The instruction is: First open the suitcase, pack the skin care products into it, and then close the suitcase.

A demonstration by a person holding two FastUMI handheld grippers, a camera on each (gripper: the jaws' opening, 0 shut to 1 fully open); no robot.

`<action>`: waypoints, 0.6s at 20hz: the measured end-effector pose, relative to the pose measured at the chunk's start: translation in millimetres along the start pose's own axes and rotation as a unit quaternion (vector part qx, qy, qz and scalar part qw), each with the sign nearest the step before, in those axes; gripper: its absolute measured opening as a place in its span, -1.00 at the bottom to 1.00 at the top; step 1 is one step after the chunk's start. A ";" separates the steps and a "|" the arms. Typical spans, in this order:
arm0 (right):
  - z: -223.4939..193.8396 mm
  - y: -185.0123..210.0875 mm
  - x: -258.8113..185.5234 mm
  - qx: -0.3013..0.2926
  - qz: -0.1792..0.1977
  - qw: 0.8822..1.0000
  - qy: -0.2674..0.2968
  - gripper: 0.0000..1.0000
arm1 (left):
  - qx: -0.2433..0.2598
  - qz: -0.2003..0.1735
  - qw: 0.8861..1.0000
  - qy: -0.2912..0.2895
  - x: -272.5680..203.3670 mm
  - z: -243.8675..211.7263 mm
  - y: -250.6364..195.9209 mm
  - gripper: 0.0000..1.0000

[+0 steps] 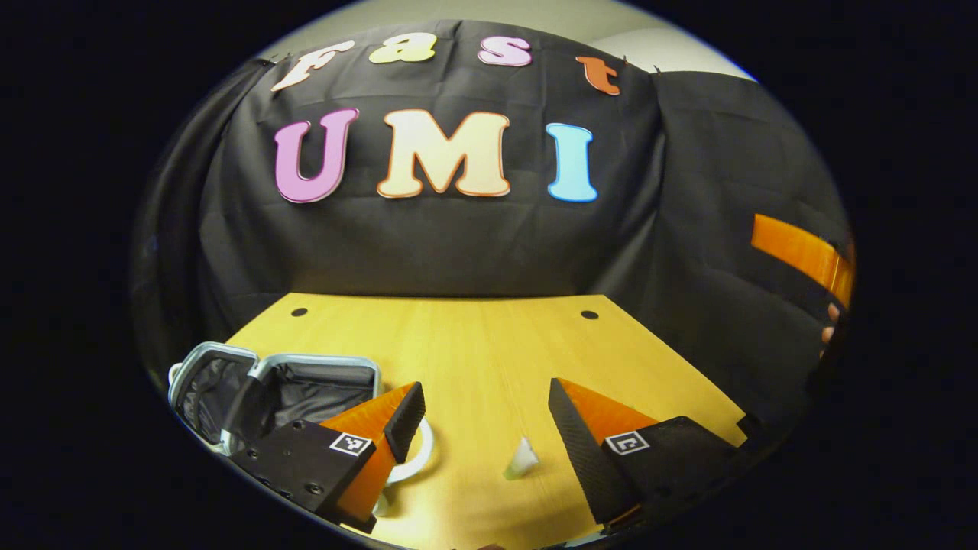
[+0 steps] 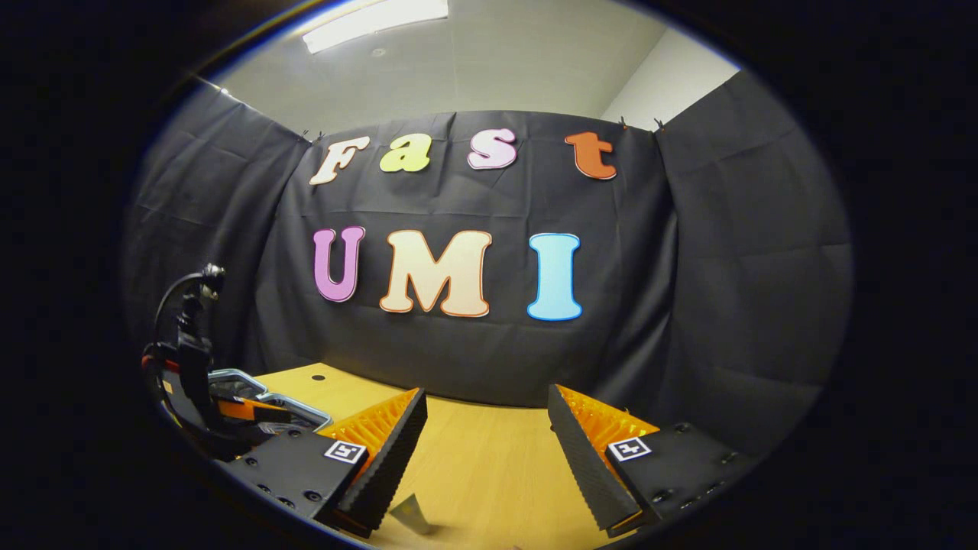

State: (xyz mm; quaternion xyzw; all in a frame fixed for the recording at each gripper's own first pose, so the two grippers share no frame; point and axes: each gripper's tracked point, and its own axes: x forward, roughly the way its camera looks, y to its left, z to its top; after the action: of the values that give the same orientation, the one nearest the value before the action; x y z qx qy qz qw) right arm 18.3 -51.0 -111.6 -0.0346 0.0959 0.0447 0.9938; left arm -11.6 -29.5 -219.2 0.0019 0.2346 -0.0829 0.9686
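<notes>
A yellow wooden table (image 1: 489, 359) stands against black cloth walls (image 1: 458, 244), with a pale ceiling and a lit strip lamp (image 2: 374, 19) above in the right gripper view. Two small dark holes (image 1: 589, 314) sit near the table's far edge.

No brand or product label can be read from here. The only print close by is the small black-and-white square marker (image 1: 351, 443) on each gripper finger.

The suitcase (image 1: 260, 397) lies open at the table's left side in the left gripper view, a small case with a silver-grey rim and dark, creased fabric lining, its two halves side by side. In the right gripper view its rim (image 2: 267, 397) peeks out at the far left, partly behind the other gripper.

The left gripper (image 1: 485, 428) hangs low over the table, its jaws spread wide with nothing between them. Between and below the fingers lies a small whitish, pointed item (image 1: 523, 460), too blurred to name. A white ring-shaped thing (image 1: 416, 458) shows just behind the left finger, next to the suitcase.

The right gripper (image 2: 487, 451) is likewise spread apart and holds nothing; a small greyish item (image 2: 412, 513) lies on the table near its left finger. At the right edge of the left gripper view, an orange bar (image 1: 802, 256) and some fingertips (image 1: 829, 321) show.
</notes>
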 end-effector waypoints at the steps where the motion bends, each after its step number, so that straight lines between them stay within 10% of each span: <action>1: -1.5 -3.1 -1.5 -0.003 0.001 1.000 0.003 0.96 | 0.001 -0.003 1.000 0.007 3.2 -8.2 -5.2 0.87; 8: -11.7 -20.9 -11.8 -0.028 -0.005 0.999 0.017 0.97 | -0.012 -0.021 0.998 0.050 26.7 -77.9 -29.4 0.87; 12: -19.4 -25.5 -14.1 -0.041 -0.004 0.999 0.028 0.96 | -0.027 -0.017 0.995 0.096 43.2 -123.2 -32.7 0.53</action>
State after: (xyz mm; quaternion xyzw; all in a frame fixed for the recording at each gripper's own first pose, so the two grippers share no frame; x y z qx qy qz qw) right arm 3.3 -79.0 -126.4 -0.0772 0.1219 0.0439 0.9886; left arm -35.0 -63.5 -347.3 -0.0208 0.3287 -0.0924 0.9397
